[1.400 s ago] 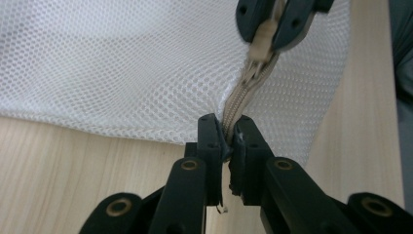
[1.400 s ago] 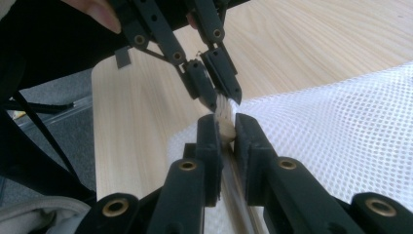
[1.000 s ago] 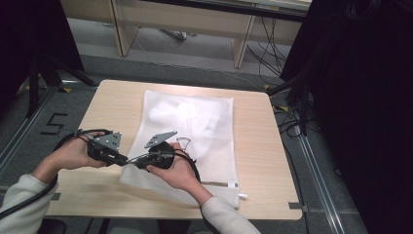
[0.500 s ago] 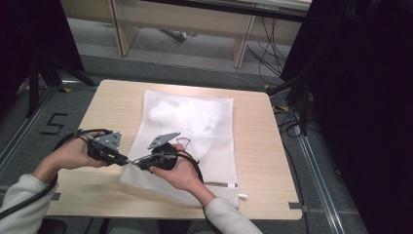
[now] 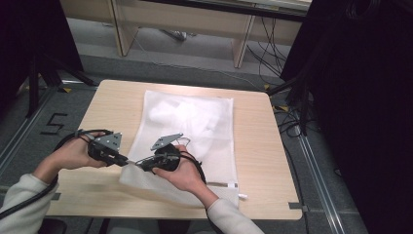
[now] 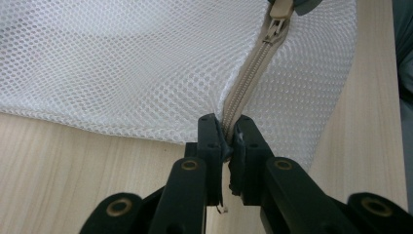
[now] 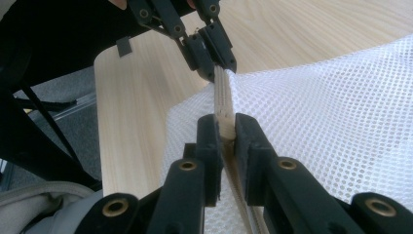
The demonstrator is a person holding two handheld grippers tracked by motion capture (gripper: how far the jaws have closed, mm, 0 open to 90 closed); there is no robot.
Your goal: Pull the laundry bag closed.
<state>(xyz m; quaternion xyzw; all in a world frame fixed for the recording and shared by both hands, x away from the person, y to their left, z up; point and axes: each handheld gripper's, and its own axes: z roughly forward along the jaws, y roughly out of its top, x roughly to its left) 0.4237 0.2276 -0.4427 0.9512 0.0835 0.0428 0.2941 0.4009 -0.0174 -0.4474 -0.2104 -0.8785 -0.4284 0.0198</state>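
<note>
Zipper [image 6: 253,68] of the mesh laundry bag [image 5: 187,119]: keep your left gripper [image 6: 228,139] pinching its end, and draw the right gripper [image 7: 225,129], pinching the slider, straight along it.

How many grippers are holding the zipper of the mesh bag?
2. The left gripper pinches the zipper at its end; the right gripper clamps it farther along, at the slider.
</note>
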